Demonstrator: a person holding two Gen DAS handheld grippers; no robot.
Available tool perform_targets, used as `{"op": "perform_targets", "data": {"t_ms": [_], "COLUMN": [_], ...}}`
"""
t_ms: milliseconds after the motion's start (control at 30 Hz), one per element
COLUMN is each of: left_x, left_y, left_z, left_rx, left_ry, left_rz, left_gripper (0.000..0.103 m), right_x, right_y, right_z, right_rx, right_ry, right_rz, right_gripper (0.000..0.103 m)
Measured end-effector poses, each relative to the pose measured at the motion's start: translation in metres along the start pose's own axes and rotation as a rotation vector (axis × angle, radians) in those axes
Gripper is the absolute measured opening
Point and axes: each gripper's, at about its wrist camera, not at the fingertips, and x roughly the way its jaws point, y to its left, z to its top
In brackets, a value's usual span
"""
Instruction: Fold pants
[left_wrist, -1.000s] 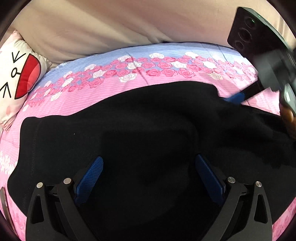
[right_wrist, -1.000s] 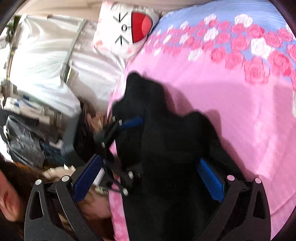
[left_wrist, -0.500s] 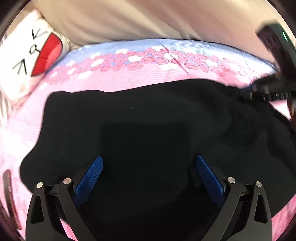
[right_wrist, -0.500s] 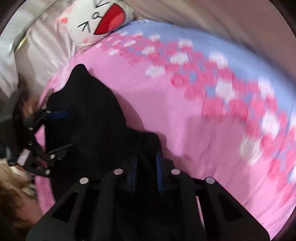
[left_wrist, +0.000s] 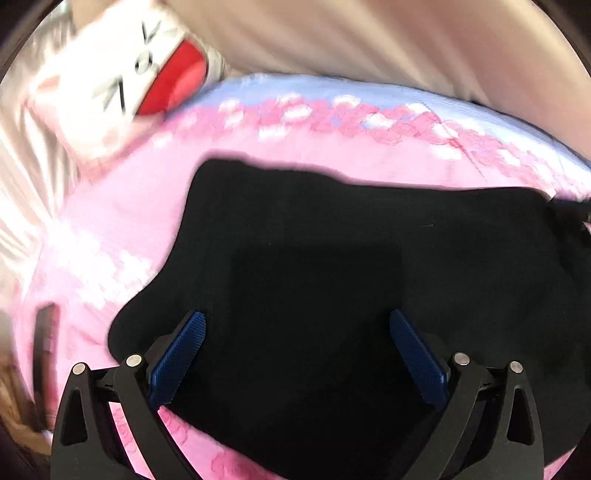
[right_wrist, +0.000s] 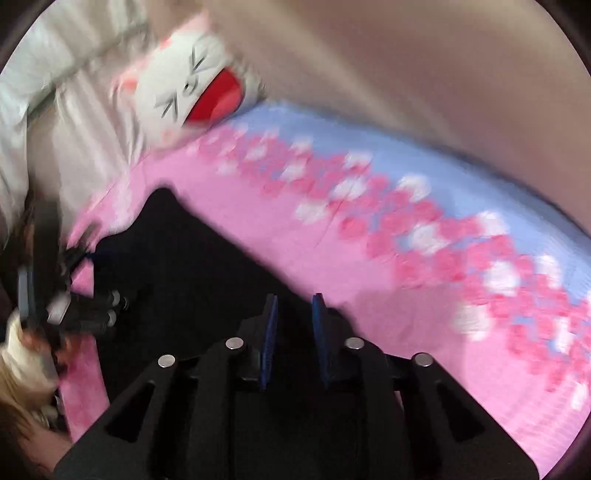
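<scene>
Left wrist view, blurred by motion. The left gripper (left_wrist: 295, 354) fills the bottom edge, its two blue pads (left_wrist: 177, 358) spread wide apart, with nothing pinched between them. Beneath and ahead of it lie the black pants (left_wrist: 332, 258), spread flat and covering the centre of the frame from about 6 o'clock out to 3 o'clock. They rest on a pink bedsheet (left_wrist: 110, 229) with a band of rose print and a pale blue strip along the top. At 11 o'clock sits a white cartoon pillow (left_wrist: 122, 77) with a red open mouth. At 3 o'clock, a dark tip of the right gripper (left_wrist: 570, 210) touches the far edge of the pants.

Right wrist view, also blurred. The right gripper (right_wrist: 293, 332) rises from 6 o'clock, its pads close together with a narrow gap, the jaws opening slightly. Dark pants (right_wrist: 192, 280) fabric sits between them; whether the pads press on it cannot be told. The pants stretch from the centre toward 9 o'clock, where the left gripper (right_wrist: 88, 306) stands at their edge. The pink bedsheet (right_wrist: 443, 295) fills the right side. The cartoon pillow (right_wrist: 199, 92) lies at 11 o'clock.
</scene>
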Motion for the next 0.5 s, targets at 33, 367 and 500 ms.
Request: {"op": "perform_targets", "data": {"t_ms": [33,367,500], "left_x": [-0.001,0.019,0.006], "left_y": [0.001,0.03,0.046], "left_z": [0.0,0.036,0.042], "left_rx": [0.009,0.002,-0.088], "left_ry": [-0.009,-0.034,-0.04], "left_rz": [0.01,0.306,0.275], "left_gripper": [0.098,0.098,0.094], "right_x": [-0.001,-0.004,-0.062], "right_y": [-0.009,0.05,0.048], "right_z": [0.006,-0.015,-0.044], "right_rx": [0.042,0.08,0.289], "right_ry": [-0.032,-0.046,-0.184], "right_rz": [-0.009,0.105,0.069], "right_gripper": [0.016,0.034,0.038]}}
